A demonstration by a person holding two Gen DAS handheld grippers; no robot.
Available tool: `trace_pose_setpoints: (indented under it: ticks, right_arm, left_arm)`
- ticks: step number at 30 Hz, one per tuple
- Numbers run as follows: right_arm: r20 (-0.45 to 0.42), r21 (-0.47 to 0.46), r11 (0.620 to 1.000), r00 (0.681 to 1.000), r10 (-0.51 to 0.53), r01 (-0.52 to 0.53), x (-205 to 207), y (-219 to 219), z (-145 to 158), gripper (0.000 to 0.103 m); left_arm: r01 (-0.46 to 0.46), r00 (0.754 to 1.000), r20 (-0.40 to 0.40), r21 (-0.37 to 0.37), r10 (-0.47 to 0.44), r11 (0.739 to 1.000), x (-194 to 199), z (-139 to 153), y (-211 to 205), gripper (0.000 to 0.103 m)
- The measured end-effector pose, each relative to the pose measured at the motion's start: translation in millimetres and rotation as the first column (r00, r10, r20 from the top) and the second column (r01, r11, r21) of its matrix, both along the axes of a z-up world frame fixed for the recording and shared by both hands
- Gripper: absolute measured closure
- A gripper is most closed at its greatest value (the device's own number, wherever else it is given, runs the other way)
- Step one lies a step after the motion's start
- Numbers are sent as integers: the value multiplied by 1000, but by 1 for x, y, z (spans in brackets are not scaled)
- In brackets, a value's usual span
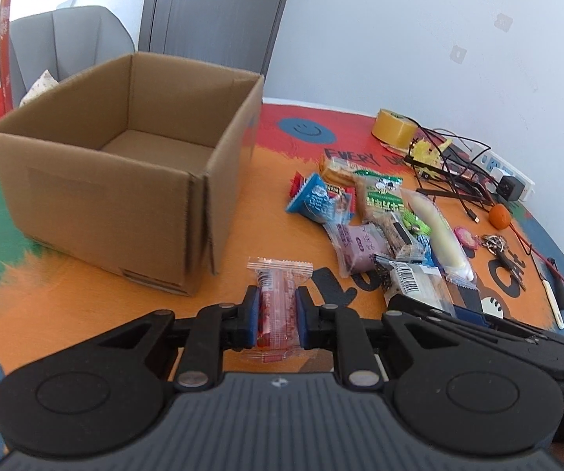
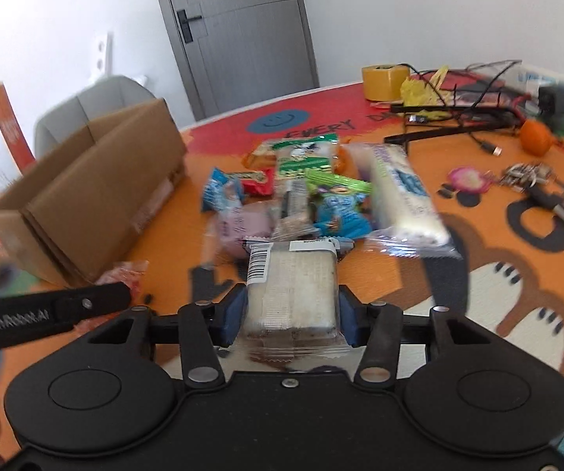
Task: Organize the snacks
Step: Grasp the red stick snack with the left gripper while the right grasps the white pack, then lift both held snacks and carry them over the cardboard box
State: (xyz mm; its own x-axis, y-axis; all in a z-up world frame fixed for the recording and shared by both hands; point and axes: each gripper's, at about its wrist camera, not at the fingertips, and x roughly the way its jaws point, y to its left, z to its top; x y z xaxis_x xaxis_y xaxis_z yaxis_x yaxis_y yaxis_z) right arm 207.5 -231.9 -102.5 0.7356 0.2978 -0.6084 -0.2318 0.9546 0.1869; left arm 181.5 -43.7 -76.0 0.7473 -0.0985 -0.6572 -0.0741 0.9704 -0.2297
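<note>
Holding one red candy pack [image 1: 278, 306] tight in my left gripper [image 1: 278, 316], I squeeze one white cake bar [image 2: 292, 294] with my right gripper [image 2: 292, 314]. Both snacks sit low over the table [image 1: 85, 294]. I think this is the pick-up step. Next I must lift them into the one open cardboard box [image 1: 125, 165]. About eight snacks wait in the pile [image 1: 380, 212] beside it.

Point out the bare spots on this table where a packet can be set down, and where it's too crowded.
Free: the mat strip between the cardboard box and the snack pile, and the box's bare floor. Crowded: the snack pile itself, and beyond it the tape roll, tangled cables, orange and keys along the wall side.
</note>
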Motion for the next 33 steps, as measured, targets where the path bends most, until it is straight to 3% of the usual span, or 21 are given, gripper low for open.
trace_pose_setpoints:
  ticks: [12, 16, 19, 24, 30, 33]
  right_arm:
    - [83, 34, 999, 996, 33, -35, -15, 21, 29, 56]
    - [112, 43, 998, 993, 48, -53, -16, 28, 38, 57]
    - [131, 48, 997, 990, 57, -63, -17, 33, 44, 57]
    - [141, 52, 997, 988, 56, -64, -18, 33, 47, 57]
    - [118, 49, 998, 992, 43, -49, -22, 28, 40, 57]
    - [111, 49, 998, 993, 38, -44, -23, 26, 37, 57]
  left_arm:
    - [-29, 997, 71, 8, 28, 1000, -16, 28, 16, 86]
    - [-32, 995, 93, 8, 32, 999, -20, 38, 20, 97]
    - [-34, 993, 113, 12, 33, 999, -23, 44, 23, 98]
    - [-36, 996, 79, 6, 35, 999, -23, 40, 27, 97]
    - [-40, 999, 18, 20, 40, 999, -18, 24, 30, 88]
    - [-40, 999, 14, 33, 40, 999, -17, 17, 29, 76]
